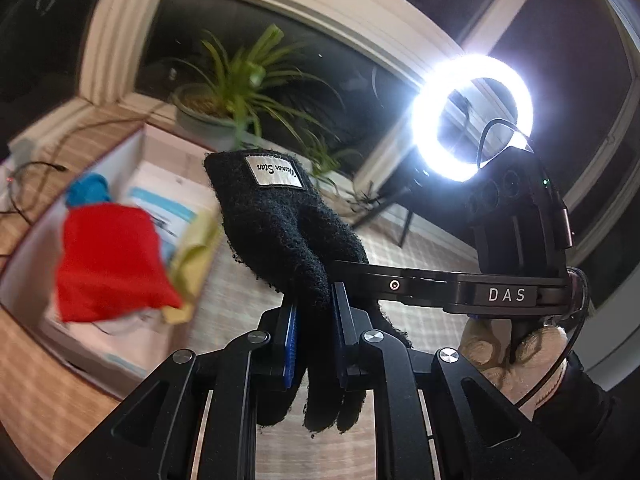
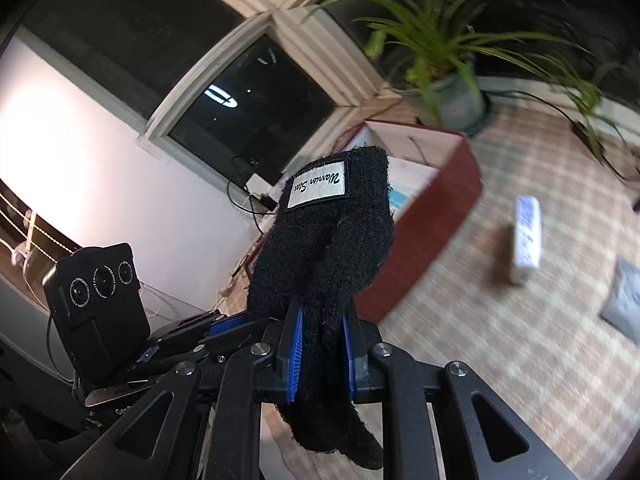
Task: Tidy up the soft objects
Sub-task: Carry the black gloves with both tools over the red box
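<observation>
Gripping a black knit glove [image 1: 280, 224] in your left gripper [image 1: 314, 344], you have its jaws clamped on the fingers, the labelled cuff sticking up beyond them. Your right gripper [image 2: 320, 352] has its jaws clamped on a second black glove [image 2: 332, 240] the same way. Beyond lies an open box [image 1: 48, 320] on the worktop holding a red cloth [image 1: 108, 260], with a potted plant [image 2: 452, 80] farther off and a lit ring light [image 1: 472, 116] to the right.

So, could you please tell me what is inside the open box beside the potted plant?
In the box: a red cloth, something blue behind it and a yellow-green cloth alongside, on white packaging. The cloths hide whatever lies underneath.
</observation>
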Demonstrator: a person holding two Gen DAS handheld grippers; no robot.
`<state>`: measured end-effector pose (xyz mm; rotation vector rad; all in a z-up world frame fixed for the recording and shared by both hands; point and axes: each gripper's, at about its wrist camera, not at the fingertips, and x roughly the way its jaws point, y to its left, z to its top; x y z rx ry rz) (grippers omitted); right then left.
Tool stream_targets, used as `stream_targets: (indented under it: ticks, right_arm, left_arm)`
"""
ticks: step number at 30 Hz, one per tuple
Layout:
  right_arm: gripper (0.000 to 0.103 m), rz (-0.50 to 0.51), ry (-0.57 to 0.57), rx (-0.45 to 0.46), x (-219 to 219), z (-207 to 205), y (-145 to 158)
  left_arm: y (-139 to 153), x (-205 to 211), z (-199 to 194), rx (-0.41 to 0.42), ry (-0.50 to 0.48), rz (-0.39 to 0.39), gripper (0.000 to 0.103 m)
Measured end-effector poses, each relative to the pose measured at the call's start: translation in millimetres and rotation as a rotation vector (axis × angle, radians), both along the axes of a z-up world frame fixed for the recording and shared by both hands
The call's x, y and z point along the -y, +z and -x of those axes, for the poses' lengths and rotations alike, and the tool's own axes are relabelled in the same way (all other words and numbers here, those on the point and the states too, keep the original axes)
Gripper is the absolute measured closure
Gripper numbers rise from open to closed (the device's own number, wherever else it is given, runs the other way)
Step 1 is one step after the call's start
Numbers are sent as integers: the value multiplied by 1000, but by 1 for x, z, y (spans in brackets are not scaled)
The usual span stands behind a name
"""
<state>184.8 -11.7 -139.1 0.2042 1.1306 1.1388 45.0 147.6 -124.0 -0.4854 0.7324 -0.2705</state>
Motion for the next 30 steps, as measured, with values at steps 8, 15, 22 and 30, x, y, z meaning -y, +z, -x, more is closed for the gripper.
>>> stream_targets:
  ticks: [8,15,22,30]
  right_arm:
    - [87,17,48,42,-52,-1,6]
    - [88,43,62,65,-86,-11,4]
    - [88,59,39,76,-109,-32,-1]
    - [86,115,0,108,-125,-55,-12]
  left_arm:
    - [10,-35,-2,14,80,-59,90]
    - [5,-67,-15,-11,129,-84,90]
    - [-2,-89,-37,-35,161,-126,90]
    - [-14,-105,-58,-74,204,-181,89]
